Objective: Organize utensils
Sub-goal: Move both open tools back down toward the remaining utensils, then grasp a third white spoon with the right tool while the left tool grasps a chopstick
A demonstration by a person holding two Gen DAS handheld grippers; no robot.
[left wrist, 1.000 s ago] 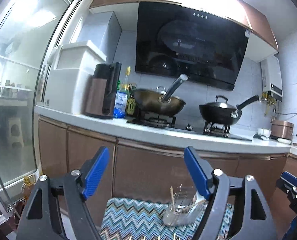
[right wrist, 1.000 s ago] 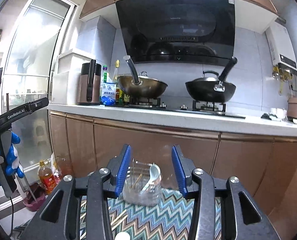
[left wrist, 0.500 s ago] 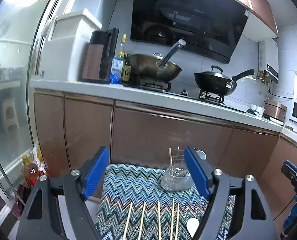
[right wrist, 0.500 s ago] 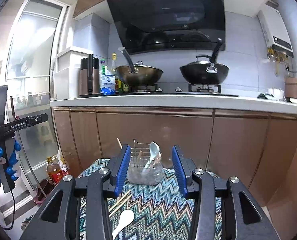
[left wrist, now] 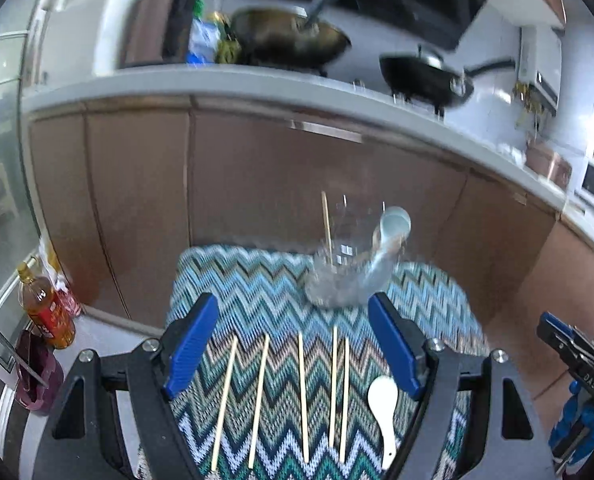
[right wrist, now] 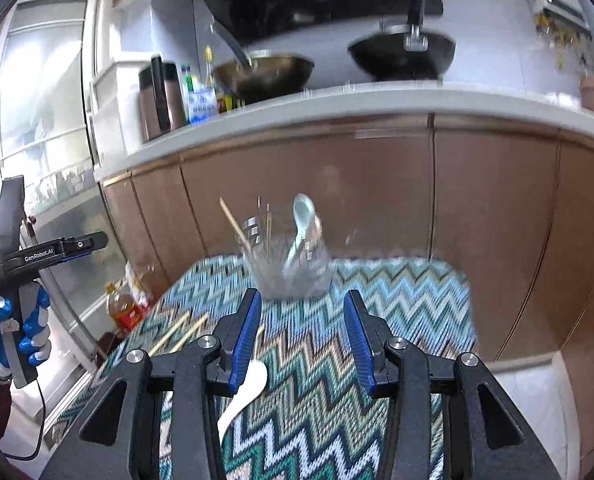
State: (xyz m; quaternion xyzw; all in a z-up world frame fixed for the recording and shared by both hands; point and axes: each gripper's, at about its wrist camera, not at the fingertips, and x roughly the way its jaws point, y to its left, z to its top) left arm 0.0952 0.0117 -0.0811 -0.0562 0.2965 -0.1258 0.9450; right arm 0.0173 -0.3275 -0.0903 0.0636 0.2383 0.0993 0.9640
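- Since a moment ago both grippers have tipped downward, so more of the zigzag cloth [left wrist: 257, 292] on the small table comes into sight, and the loose chopsticks and spoon that were mostly out of frame now lie in plain view.
- The left gripper [left wrist: 293, 346] hangs above the near part of the cloth with its blue-padded fingers [left wrist: 191, 344] spread wide and nothing between them.
- 5 wooden chopsticks [left wrist: 301, 396] lie side by side on the cloth under that gap, running roughly front to back; the 2 on the right sit close together.
- A white spoon [left wrist: 385, 408] lies on the cloth just right of the chopsticks, beside the right-hand finger, bowl end pointing away.
- The clear glass holder [left wrist: 337, 284] stands at the far side of the cloth, well apart from both grippers; it carries 1 upright chopstick [left wrist: 327, 224] and a pale blue spoon [left wrist: 391, 232] leaning bowl-up.
- The right gripper [right wrist: 301, 342] also hovers over the cloth, fingers apart and gripping nothing.
- In the right wrist view the white spoon [right wrist: 243, 396] lies just under the left-hand blue pad, handle toward the camera, with a few chopsticks [right wrist: 181, 332] further left.
- The holder [right wrist: 289, 268] sits straight ahead beyond the fingertips.
- Behind the table runs a brown cabinet front [right wrist: 377, 208] under a white counter [right wrist: 337, 98] with 2 woks.
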